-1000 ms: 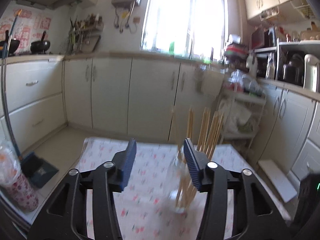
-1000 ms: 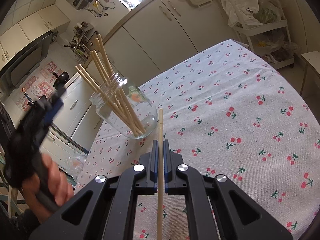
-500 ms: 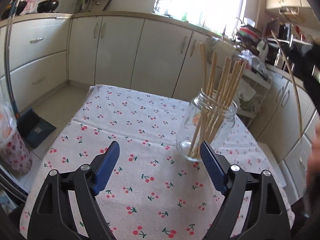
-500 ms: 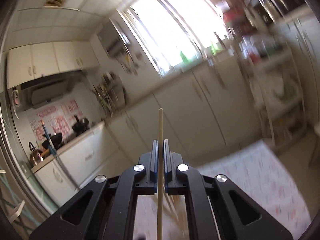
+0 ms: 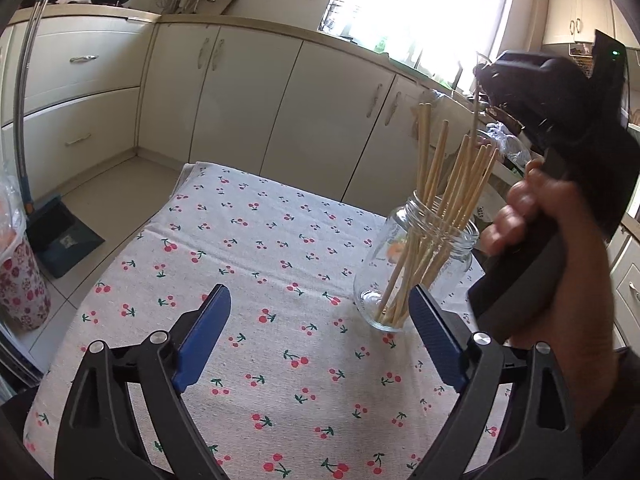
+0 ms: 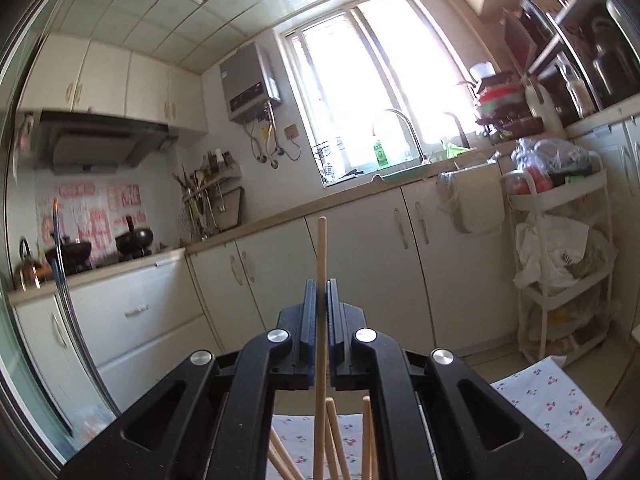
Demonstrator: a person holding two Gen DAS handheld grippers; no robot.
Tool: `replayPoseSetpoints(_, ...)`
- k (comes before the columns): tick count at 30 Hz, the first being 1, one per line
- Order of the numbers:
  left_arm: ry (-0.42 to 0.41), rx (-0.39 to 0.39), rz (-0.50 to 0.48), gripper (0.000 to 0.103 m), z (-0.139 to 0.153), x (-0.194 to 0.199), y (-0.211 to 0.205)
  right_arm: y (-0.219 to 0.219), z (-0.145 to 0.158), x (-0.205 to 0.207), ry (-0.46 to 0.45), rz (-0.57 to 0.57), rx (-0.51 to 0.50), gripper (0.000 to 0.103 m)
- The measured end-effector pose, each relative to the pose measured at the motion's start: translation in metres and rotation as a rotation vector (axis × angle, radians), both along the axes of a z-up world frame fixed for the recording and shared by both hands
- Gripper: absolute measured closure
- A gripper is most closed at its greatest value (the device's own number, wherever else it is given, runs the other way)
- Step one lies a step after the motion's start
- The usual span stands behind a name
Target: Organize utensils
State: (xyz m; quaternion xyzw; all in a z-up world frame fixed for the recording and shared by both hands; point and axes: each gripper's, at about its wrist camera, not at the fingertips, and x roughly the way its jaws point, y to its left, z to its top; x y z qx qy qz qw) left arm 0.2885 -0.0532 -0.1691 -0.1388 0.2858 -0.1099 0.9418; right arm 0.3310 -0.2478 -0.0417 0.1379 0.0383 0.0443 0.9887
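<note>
A clear glass jar [image 5: 416, 268] holding several wooden chopsticks [image 5: 444, 200] stands upright on the cherry-print tablecloth [image 5: 260, 248]. My left gripper [image 5: 318, 300] hovers low over the cloth. Its jaws are opening wide with nothing between them, and the jar sits just beyond the right fingertip [image 5: 420, 300]. My right gripper [image 6: 320, 288] is shut on a single chopstick [image 6: 321, 248], held upright. It is level above the jar, with other chopstick tops [image 6: 332, 432] showing below it. In the left wrist view a hand [image 5: 560, 240] holds this gripper beside the jar.
Cream cabinets [image 5: 240, 100] run behind the table's far edge. On the floor to the left are a dustpan [image 5: 60, 236] and a patterned cup [image 5: 20, 280]. A white trolley [image 6: 560, 264] full of bags stands to the right. The sink and window [image 6: 380, 100] lie straight ahead.
My left gripper's jaws spread wide and it tipped down toward the cloth. The right gripper rose with its chopstick from looking down at the table to level, above the jar.
</note>
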Motion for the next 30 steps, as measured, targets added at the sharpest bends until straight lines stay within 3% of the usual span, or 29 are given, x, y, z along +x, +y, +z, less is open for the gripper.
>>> replayPoseSetpoints(10,0.01,-0.002,-0.006,0.015,-0.001,0.003,0.0,0.017,-0.02,-0.003,-0.029,-0.021,-0.173,0.097)
replayPoseSetpoints(24,0.024,0.008,0.008,0.012,-0.002,0.005,-0.001,0.013,-0.051,-0.042,0.073,0.034,-0.252,0.097)
replayPoseSetpoints(25,0.026,0.01,0.011,0.011,-0.002,0.006,-0.001,0.012,-0.052,-0.045,0.089,0.043,-0.249,0.096)
replayPoseSetpoints(28,0.03,0.017,0.02,0.01,-0.002,0.006,-0.001,0.007,-0.053,-0.059,0.137,0.055,-0.228,0.07)
replayPoseSetpoints(30,0.035,0.023,0.026,0.009,-0.002,0.006,-0.001,0.0,-0.052,-0.07,0.17,0.055,-0.195,0.068)
